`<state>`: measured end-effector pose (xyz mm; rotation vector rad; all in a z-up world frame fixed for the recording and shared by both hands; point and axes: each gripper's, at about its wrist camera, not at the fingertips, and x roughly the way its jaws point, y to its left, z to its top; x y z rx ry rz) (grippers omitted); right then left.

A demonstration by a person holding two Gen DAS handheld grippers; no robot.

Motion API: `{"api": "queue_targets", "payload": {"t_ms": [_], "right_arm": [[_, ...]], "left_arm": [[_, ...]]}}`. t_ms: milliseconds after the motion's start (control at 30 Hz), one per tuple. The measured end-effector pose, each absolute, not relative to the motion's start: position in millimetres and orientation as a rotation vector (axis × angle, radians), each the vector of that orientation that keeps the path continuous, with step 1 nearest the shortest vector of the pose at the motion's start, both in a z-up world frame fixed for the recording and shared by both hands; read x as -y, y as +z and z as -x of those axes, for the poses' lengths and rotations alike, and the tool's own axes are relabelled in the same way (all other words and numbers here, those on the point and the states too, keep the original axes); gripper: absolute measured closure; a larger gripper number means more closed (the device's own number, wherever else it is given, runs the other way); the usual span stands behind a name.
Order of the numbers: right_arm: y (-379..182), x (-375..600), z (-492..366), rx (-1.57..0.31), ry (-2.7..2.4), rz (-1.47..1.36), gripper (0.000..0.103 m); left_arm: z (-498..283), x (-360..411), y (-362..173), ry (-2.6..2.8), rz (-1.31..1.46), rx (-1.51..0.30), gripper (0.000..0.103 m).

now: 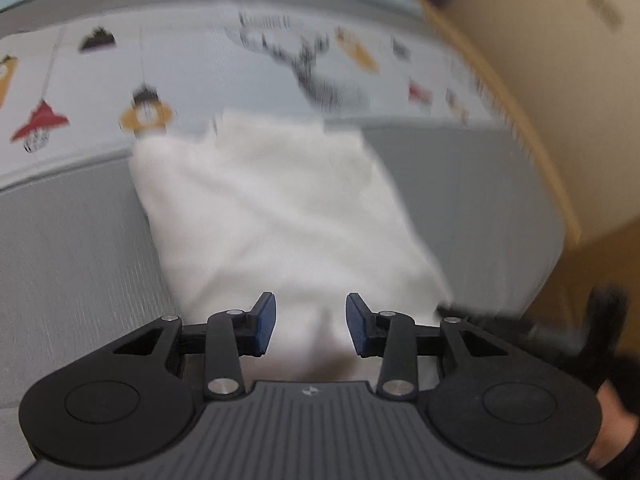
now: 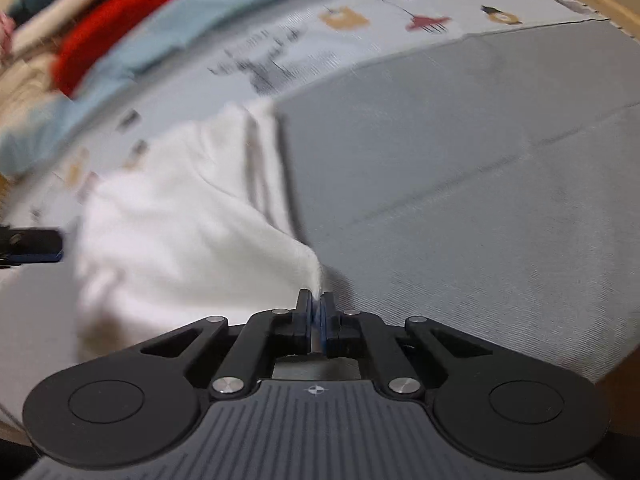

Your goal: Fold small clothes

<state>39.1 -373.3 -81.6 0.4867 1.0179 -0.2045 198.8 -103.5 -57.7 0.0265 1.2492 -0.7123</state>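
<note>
No text can be read anywhere

white garment [image 1: 280, 216] on grey mat [image 1: 72, 248].

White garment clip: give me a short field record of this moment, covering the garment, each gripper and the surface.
garment: white garment, partly folded, lying on the mat
left gripper: left gripper open, fingers apart over the garment's near edge, holding nothing
right gripper: right gripper shut on a corner of the white garment, corner lifted off the mat
surface: grey mat with a printed panel behind
background: light blue fabric and a red item, blurred
image quality: motion blur in both views
</note>
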Motion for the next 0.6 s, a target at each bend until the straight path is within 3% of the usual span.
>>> {"api": "queue_targets", "payload": {"t_ms": [167, 333, 500, 600], "right_arm": [[-69.3, 376.5, -38.8, -1.065, -0.196, -0.527, 0.097], [-21.8, 385.4, -52.7, -0.939, -0.124, -0.43, 0.091], [1.7, 385.4, -103.7, -0.812, 0.01, -0.36, 0.066], [-15.0, 385.7, -133.5, -0.781, 0.02, -0.377, 0.064]], "left_arm": [[-188.8, 123.7, -99.1, -0.645, -0.237, -1.312, 0.061], [-205.0, 101.4, -78.8, -0.573, -0.04, -1.298, 0.061], [-222.4, 65.1, -63.9, -0.473, 0.094, -1.228, 0.06], [-227.5, 50.6, -65.3, -0.423, 0.107, -1.228, 0.06]]}}
